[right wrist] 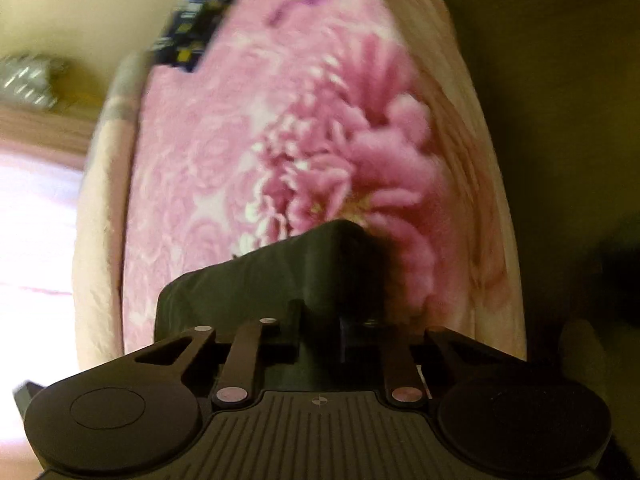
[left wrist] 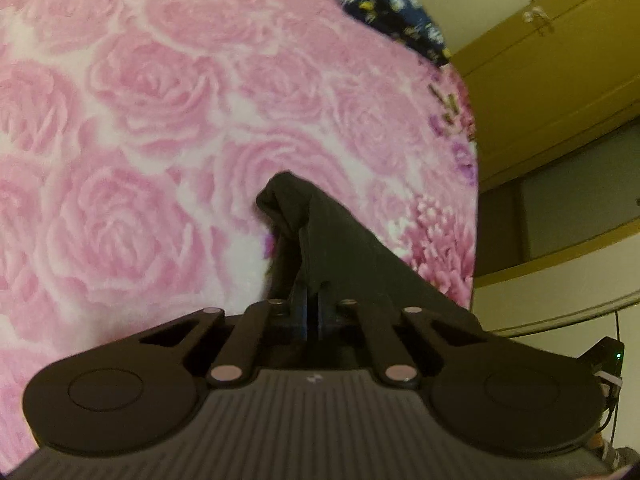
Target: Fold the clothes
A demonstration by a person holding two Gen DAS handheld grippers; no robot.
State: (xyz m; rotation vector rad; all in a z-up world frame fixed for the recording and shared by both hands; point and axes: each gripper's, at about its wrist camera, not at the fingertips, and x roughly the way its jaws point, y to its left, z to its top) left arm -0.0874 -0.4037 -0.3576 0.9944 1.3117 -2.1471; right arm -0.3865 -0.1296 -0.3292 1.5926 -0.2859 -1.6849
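A black garment (left wrist: 320,232) hangs pinched in my left gripper (left wrist: 313,300), whose fingers are closed together on the cloth, held above a pink rose-patterned blanket (left wrist: 160,120). In the right wrist view my right gripper (right wrist: 320,320) is shut on another part of the same black garment (right wrist: 280,272), which drapes thickly over the fingers and hides their tips. The pink blanket (right wrist: 240,140) lies below it. That view is motion-blurred.
A dark blue flowered cloth (left wrist: 384,4) lies at the far edge of the blanket and also shows in the right wrist view (right wrist: 192,28). Yellow-brown cupboard doors (left wrist: 560,60) stand to the right. The bed's pale edge (right wrist: 96,200) runs down the left.
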